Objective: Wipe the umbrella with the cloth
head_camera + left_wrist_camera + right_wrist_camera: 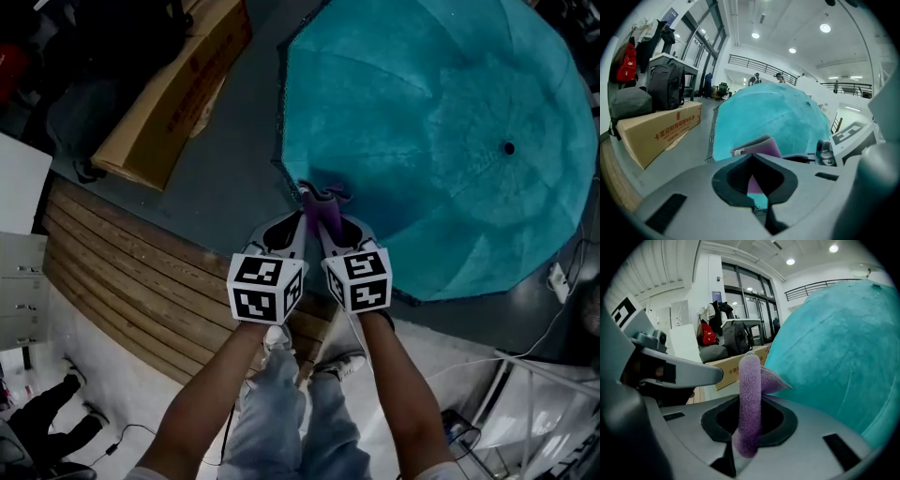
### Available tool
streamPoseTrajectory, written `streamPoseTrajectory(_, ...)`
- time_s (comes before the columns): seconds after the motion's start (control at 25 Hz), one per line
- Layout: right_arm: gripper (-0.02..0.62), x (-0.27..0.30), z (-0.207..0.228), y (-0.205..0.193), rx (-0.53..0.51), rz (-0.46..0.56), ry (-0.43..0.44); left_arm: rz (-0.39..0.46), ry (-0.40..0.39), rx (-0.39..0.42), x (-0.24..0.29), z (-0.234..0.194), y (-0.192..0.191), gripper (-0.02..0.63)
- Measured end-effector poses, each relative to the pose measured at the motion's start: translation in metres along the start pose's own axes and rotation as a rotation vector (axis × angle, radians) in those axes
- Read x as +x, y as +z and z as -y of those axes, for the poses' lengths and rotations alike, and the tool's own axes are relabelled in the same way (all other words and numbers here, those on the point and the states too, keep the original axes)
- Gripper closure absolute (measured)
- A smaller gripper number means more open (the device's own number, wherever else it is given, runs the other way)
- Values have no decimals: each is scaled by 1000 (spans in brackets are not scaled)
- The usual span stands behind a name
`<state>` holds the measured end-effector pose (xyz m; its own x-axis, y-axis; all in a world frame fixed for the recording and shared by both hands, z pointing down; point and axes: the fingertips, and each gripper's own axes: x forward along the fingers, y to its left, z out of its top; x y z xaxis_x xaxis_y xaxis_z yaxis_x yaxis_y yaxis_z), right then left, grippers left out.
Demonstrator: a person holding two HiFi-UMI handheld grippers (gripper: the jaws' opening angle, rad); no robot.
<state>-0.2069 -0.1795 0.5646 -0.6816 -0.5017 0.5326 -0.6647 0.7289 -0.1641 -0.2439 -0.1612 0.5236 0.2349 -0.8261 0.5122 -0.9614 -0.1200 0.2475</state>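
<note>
The open teal umbrella (441,141) rests canopy-up on the floor, filling the upper right of the head view. Its near edge lies just ahead of both grippers. My right gripper (325,223) is shut on a folded purple cloth (323,206), which stands up out of its jaws (750,380) beside the canopy (843,348). My left gripper (292,220) sits close on the left, its jaws together with nothing seen pinched. In the left gripper view the cloth (759,146) shows just beyond the jaw tips, in front of the umbrella (768,117).
A long cardboard box (173,94) lies on the floor to the left of the umbrella. Wooden slats (122,281) run under my arms. A black backpack (665,86) stands behind the box. Cables (562,272) and a white frame (525,403) lie at the right.
</note>
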Motion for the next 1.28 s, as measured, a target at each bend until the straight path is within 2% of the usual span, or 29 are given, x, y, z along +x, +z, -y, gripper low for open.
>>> streamPoseTrajectory(0.28,523,0,13,-11,-9,-22,-36,-3,-8,-10,-4,9,-12,602)
streamPoseTrajectory(0.92,523,-97,81,41,105,152,-92,26,-53,30,-4,96,-3,602)
streamPoseTrajectory(1.28,523,-150,120,53,171,245,-127,16,-109,80,7,148,-2,601)
